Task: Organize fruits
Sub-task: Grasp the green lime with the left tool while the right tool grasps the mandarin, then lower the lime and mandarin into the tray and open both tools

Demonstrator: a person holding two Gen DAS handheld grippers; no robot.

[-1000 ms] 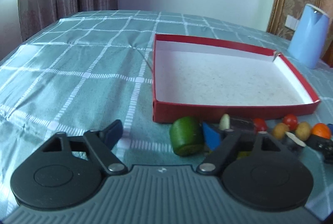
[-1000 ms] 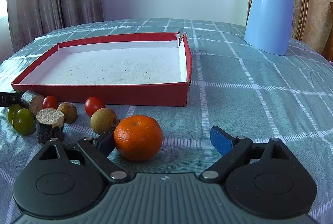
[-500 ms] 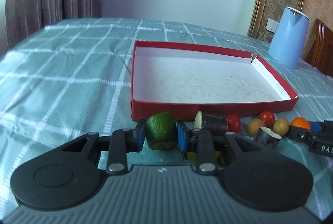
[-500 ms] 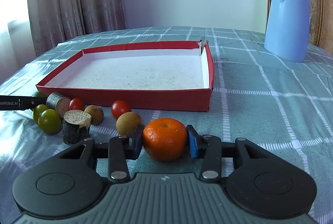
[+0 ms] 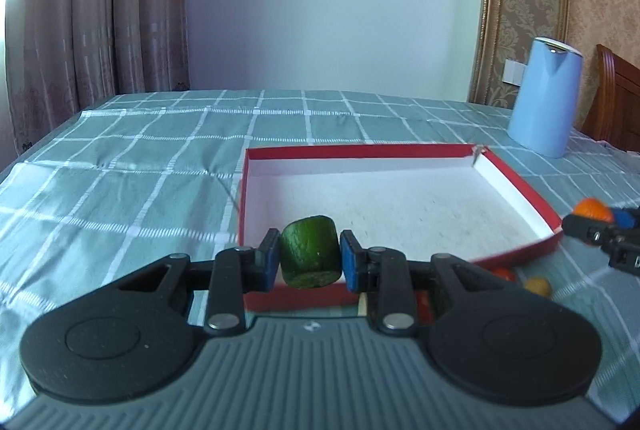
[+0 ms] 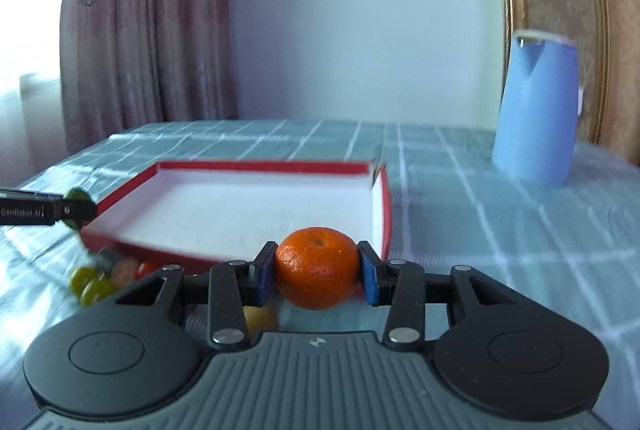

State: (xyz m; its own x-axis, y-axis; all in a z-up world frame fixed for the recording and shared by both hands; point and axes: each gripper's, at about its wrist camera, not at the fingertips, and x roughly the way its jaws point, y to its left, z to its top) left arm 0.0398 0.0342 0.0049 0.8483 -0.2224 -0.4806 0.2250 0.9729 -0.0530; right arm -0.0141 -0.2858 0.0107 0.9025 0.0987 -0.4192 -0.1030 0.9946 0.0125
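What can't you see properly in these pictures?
- Small fruits by the red box, right wrist view: too blurred to tell apart.
- More fruit in the left wrist view: mostly hidden behind the left tongs.
- Orange in the left wrist view: partly hidden by the right tongs.

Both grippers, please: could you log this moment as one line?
left gripper: shut on green fruit piece | right gripper: shut on orange | red tray: empty | both fruits above tablecloth
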